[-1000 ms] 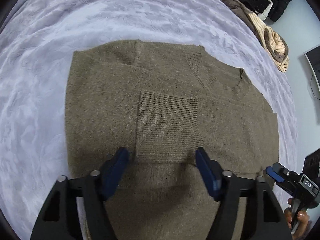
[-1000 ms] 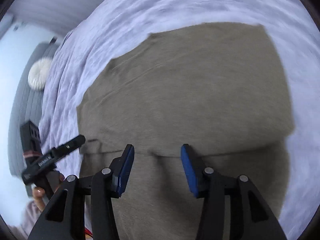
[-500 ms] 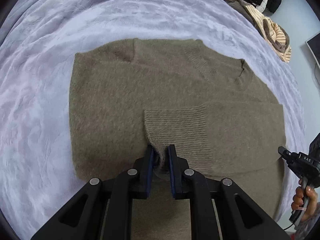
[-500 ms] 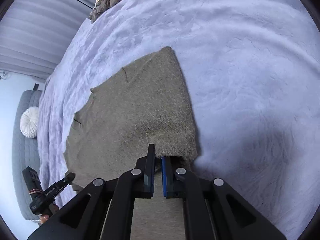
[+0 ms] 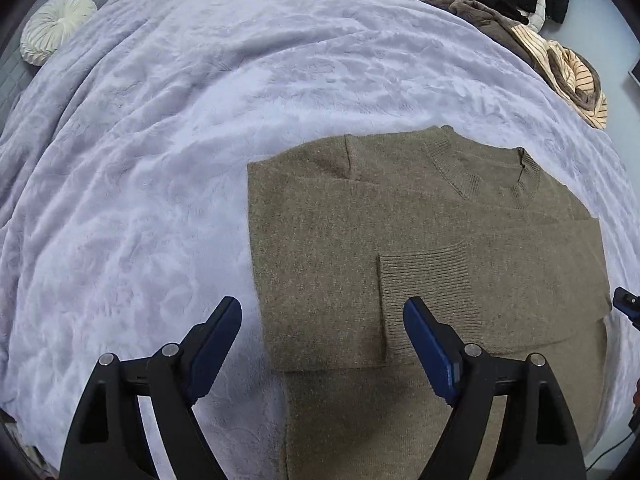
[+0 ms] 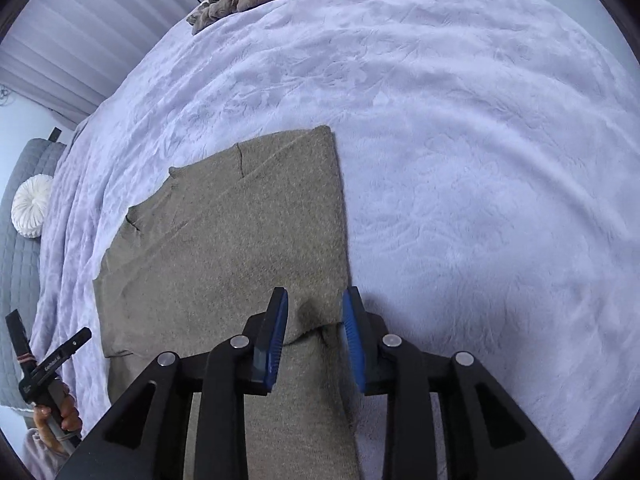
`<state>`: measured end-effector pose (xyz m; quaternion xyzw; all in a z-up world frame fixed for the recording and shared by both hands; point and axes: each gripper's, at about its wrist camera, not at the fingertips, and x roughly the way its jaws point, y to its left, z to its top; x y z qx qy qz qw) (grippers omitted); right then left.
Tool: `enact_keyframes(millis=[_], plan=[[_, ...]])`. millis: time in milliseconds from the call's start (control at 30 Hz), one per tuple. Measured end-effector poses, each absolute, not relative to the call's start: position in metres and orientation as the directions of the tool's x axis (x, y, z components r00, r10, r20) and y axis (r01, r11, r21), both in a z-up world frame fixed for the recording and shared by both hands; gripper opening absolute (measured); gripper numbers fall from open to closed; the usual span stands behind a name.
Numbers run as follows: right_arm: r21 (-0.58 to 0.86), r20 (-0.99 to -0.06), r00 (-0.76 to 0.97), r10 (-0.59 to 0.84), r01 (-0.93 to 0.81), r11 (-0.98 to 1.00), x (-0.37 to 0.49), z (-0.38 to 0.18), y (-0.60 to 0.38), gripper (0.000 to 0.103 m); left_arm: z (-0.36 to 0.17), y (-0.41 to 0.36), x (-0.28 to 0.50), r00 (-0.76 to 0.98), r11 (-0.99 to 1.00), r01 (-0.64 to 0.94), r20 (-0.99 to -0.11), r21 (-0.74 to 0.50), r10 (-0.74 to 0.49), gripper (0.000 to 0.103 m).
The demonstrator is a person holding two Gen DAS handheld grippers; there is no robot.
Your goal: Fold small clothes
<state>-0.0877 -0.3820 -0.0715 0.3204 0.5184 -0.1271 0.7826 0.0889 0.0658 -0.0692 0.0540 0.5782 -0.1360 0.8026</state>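
With my left gripper [image 5: 322, 344] wide open and my right gripper [image 6: 314, 334] half open, both empty over the sweater [image 5: 420, 248], I should grip its hem evenly for the next fold.

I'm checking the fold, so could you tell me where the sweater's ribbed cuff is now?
In the left wrist view, the ribbed cuff lies flat on the sweater, just ahead of the open left gripper, below the neckline.

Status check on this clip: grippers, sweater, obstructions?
Left gripper open, empty. Right gripper open, straddling the folded edge. Sweater flat on blanket, sleeves folded in. Nothing in the way.
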Motion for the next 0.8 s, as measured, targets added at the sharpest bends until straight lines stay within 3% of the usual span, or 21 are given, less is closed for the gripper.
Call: enact_keyframes(millis=[167, 200, 233, 267, 433, 600, 800], plan=[[0.488, -0.865, 0.41, 0.29, 0.55, 0.678, -0.085, -0.108, -0.397, 0.042, -0.108, 0.088, 0.111, 0.145, 0.958, 0.214, -0.964, -0.191, -0.225, 0.081], [0.511, -0.855, 0.412, 0.316, 0.559, 0.653, -0.087, -0.115, -0.4, 0.041, -0.112, 0.09, 0.113, 0.137, 0.961, 0.202, -0.966, -0.191, -0.221, 0.063], [0.543, -0.836, 0.429, 0.341, 0.568, 0.618, -0.089, -0.118, -0.403, 0.039, -0.113, 0.089, 0.113, 0.136, 0.963, 0.206, -0.97, -0.172, -0.202, 0.026], [0.554, -0.829, 0.438, 0.347, 0.569, 0.607, -0.09, -0.117, -0.403, 0.019, -0.113, 0.087, 0.112, 0.132, 0.963, 0.219, -0.973, -0.157, -0.188, 0.015], [0.492, -0.855, 0.427, 0.295, 0.483, 0.724, -0.087, -0.094, -0.394, 0.017, -0.107, 0.083, 0.104, 0.193, 0.956, 0.276, -0.968, -0.103, -0.16, 0.013], [0.448, -0.884, 0.375, 0.278, 0.513, 0.732, -0.083, -0.119, -0.394, 0.017, -0.113, 0.079, 0.101, 0.208, 0.958, 0.284, -0.972, -0.047, -0.11, 0.013], [0.345, -0.92, 0.358, 0.161, 0.542, 0.766, -0.095, -0.092, -0.383, 0.02, -0.089, 0.086, 0.086, 0.24, 0.956, 0.291, -0.966, -0.028, -0.101, 0.013]])
